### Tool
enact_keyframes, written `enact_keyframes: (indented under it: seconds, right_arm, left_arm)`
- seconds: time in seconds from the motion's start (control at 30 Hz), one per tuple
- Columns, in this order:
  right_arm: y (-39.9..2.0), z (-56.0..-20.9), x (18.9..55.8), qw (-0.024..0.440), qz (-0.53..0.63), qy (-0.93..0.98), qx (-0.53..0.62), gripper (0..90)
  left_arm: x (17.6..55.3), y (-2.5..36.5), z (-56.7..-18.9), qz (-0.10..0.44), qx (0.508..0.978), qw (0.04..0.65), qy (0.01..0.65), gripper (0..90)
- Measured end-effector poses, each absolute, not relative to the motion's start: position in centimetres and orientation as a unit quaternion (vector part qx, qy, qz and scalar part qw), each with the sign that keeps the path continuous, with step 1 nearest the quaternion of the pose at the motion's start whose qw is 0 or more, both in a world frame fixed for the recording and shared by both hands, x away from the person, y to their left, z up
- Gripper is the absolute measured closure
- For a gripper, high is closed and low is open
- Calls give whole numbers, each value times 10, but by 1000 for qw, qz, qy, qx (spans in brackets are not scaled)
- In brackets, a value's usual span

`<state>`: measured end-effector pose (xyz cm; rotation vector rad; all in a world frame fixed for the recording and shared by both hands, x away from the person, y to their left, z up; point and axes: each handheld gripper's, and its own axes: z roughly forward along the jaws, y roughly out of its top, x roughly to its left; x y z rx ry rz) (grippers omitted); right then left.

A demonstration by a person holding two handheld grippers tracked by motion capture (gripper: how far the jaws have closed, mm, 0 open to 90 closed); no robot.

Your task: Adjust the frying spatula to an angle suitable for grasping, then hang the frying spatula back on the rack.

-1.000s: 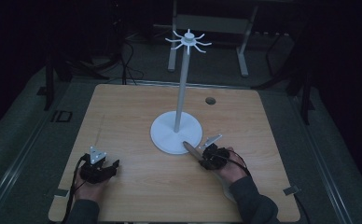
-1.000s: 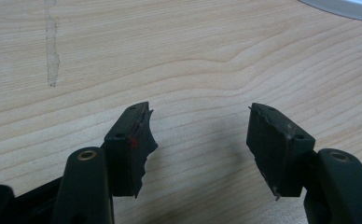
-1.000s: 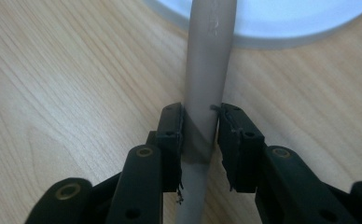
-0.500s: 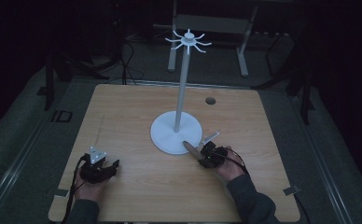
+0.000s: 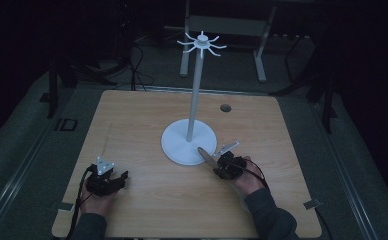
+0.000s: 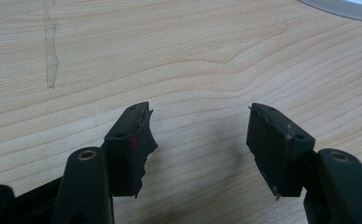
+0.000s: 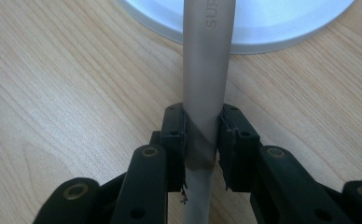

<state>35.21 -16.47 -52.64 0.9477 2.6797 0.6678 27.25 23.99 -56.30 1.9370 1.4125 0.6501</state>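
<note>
Right gripper (image 7: 201, 140) clamped on a grey rod (image 7: 206, 70), long axis running straight ahead over the white stand base (image 7: 263, 28) just in front. Stand pole (image 5: 194, 100) beyond. Left gripper (image 6: 200, 140) well apart, open, empty, over bare table (image 6: 123, 56).

The table (image 5: 147, 120) is pale wood with a wavy grain. The stand (image 5: 188, 145), at twelve o'clock of the grey tube (image 7: 207, 70), is white. The tube carries darker grey lettering. Both grippers (image 5: 111, 181) (image 7: 202, 135) are black.
</note>
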Motion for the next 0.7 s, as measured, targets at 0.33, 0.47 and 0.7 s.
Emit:
enact_keyframes:
  seconds: [0.33, 0.47, 0.7]
  right_arm:
    - [-169, -518, 348, 129, 251, 903, 325, 732]
    - [-169, -516, 347, 137, 262, 900, 322, 733]
    - [-170, -505, 344, 153, 284, 890, 321, 733]
  left_arm:
    - [272, 240, -563, 249, 738, 322, 538, 402]
    - [272, 240, -563, 249, 738, 322, 538, 402]
    - [272, 240, -563, 250, 737, 323, 539, 402]
